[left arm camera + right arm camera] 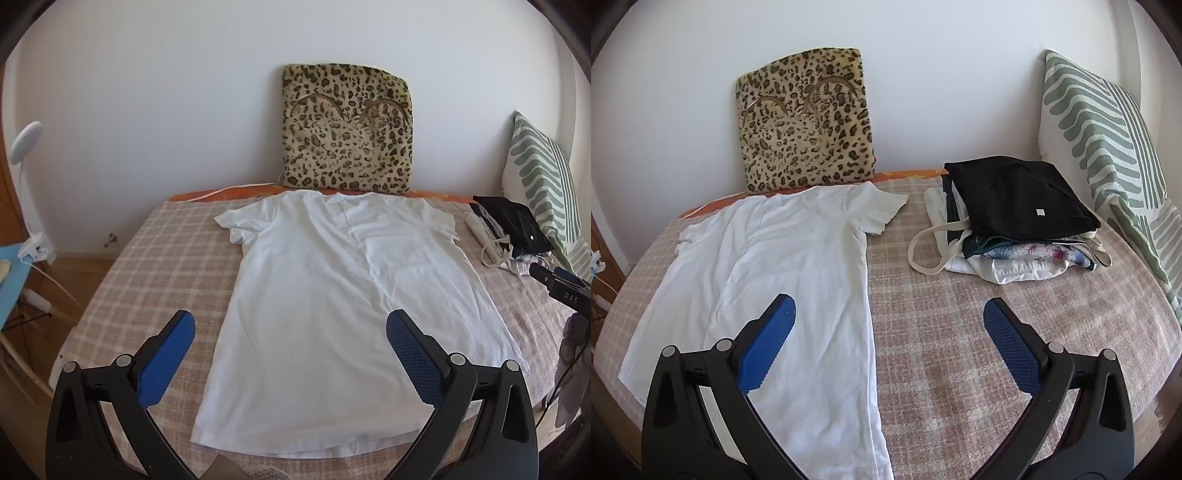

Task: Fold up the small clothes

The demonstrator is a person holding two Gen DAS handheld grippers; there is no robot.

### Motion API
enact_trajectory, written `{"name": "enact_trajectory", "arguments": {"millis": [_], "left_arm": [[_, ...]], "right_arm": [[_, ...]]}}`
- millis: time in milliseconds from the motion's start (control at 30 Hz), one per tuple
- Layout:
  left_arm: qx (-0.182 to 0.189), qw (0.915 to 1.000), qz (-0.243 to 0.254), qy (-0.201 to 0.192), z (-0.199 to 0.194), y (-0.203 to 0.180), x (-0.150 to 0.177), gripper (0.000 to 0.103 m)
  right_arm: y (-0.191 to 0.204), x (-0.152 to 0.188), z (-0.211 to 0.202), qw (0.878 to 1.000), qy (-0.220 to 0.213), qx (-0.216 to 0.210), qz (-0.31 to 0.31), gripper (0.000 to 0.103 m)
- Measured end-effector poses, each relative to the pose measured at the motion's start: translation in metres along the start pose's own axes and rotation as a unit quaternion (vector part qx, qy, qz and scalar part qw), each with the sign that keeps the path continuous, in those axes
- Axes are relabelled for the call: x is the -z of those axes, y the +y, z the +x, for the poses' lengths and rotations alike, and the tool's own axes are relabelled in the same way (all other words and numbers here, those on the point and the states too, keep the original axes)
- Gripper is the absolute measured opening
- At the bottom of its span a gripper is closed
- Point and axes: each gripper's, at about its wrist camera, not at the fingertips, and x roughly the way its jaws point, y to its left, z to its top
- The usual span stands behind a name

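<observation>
Blue ribbed pads line the fingers of both tools you hold. Your left hand-held gripper (290,334) hangs with its jaws spread wide and nothing between them, tilted down over the lower half of the white T-shirt (332,295). Your right hand-held gripper (890,325) is spread just as wide and just as empty; its left finger hovers above the shirt's right side and its right finger above bare bedspread.

Under them, the T-shirt lies flat on the checked pink-and-cream bedspread (147,258), hem toward you, collar toward the wall, both short sleeves out to the sides. A few creases run across the chest.

Further along on your right, well apart from the shirt, you have a pile of clothes (1015,229): a black garment on top, floral fabric and white cloth beneath it, and a cream strap looping out toward the shirt.

At the far edge of the bed, a leopard-print cushion (347,133) stands against the white wall just beyond the collar. A green-and-white striped pillow (1108,147) leans in the right corner behind the pile. Off the bed's left side you can see a white lamp (26,142).
</observation>
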Motion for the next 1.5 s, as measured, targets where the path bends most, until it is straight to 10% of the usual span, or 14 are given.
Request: {"name": "enact_trajectory", "arguments": {"millis": [1500], "left_arm": [[0.002, 1.0000, 0.000, -0.001, -0.0031, -0.0039, -0.0025, 0.103]], "right_arm": [[-0.0011, 0.0009, 0.0038, 1.000, 0.007, -0.002, 0.004, 0.103]]}}
